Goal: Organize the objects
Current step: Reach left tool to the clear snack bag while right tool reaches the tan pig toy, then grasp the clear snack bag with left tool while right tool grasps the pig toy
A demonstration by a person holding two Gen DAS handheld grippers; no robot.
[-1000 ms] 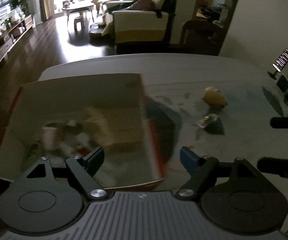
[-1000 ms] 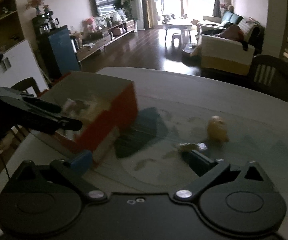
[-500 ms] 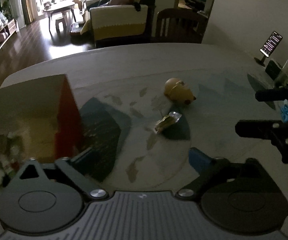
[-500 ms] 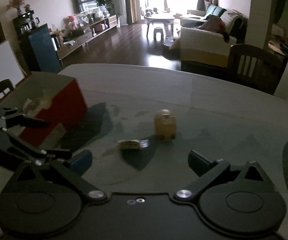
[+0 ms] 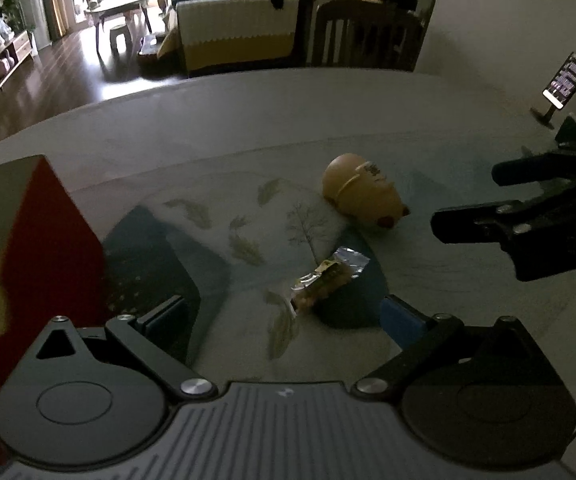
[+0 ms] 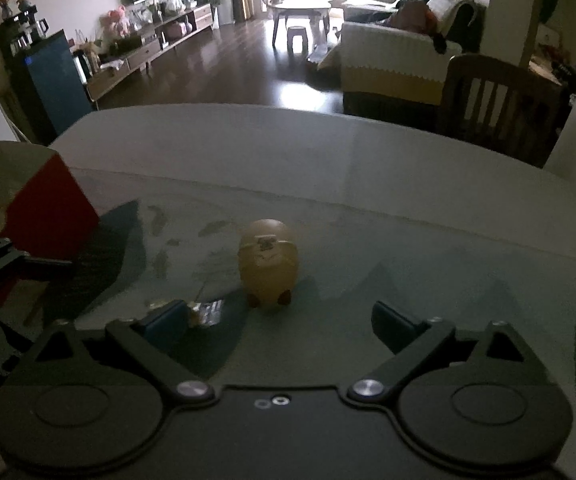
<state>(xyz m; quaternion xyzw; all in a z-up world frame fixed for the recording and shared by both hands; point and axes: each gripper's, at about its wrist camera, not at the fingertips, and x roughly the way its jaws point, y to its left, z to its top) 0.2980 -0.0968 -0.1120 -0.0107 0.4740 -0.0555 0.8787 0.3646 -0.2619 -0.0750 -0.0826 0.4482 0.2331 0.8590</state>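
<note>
Only the left wrist view shows the phone [image 5: 566, 82] on its stand. Both grippers' fingers gape empty — left gripper [image 5: 283, 314] just short of the wrapper [image 5: 328, 276], right gripper [image 6: 277, 320] facing the yellow toy [image 6: 267, 266] on the tabletop [image 6: 368, 168]. The red box [image 5: 51, 236] has slid leftward since earlier.

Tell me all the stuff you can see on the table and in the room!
Toy: 1, yellow-tan, lying mid-table.
Snack wrapper: 1, silvery, in front of the toy.
Box: 1, red-sided, at the table's left.
Table: 1, pale with leaf-patterned cover.
Phone: 1, screen lit, on a stand at far right.
Chair: 1, dark wood, behind the table.
Sofa: 1, cream and yellow cover, beyond the chair.
Coffee table: 1, by the window.
Left hand-held gripper: 1, black, open.
Right hand-held gripper: 1, black, open.
</note>
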